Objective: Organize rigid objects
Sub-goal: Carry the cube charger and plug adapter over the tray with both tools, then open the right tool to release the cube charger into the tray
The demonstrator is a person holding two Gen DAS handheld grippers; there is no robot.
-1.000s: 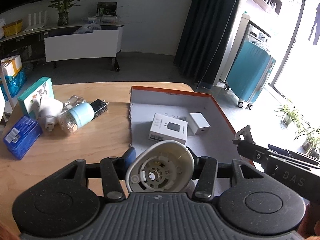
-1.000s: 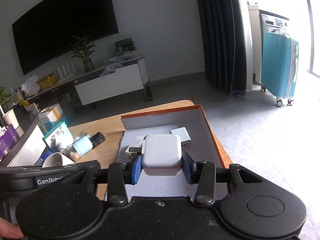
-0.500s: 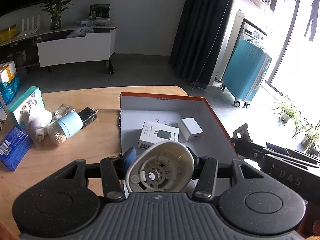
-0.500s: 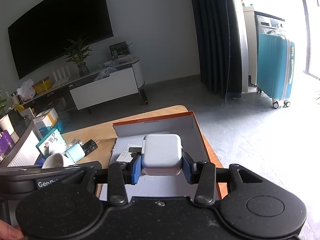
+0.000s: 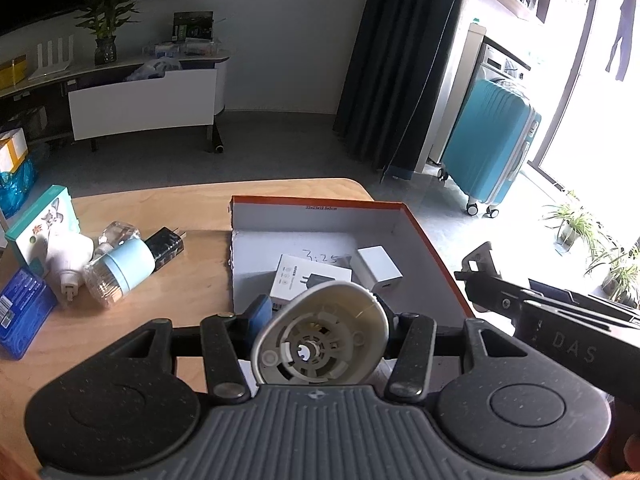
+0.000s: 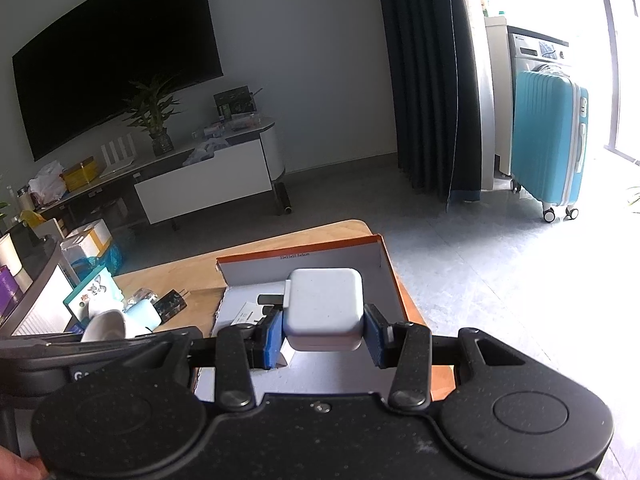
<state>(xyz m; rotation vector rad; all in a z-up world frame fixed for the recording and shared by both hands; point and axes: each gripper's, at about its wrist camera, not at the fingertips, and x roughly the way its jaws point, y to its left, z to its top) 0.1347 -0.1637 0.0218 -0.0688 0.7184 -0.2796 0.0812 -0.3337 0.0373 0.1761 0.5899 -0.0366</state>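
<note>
Both grippers have drawn back from the box [image 5: 434, 258]; left gripper [image 5: 320, 322] clamps a white shell [image 5: 320, 340], right gripper [image 6: 323, 338] a charger [image 6: 325, 308]

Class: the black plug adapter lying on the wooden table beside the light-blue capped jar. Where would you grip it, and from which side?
Grip the black plug adapter across its long flat sides, coming from above. It lies flat with its prongs pointing away from the jar, so avoid that end.

Both the left claw [image 5: 322, 330] and the right claw [image 6: 323, 334] are clamped shut on their loads, held level side by side.
</note>
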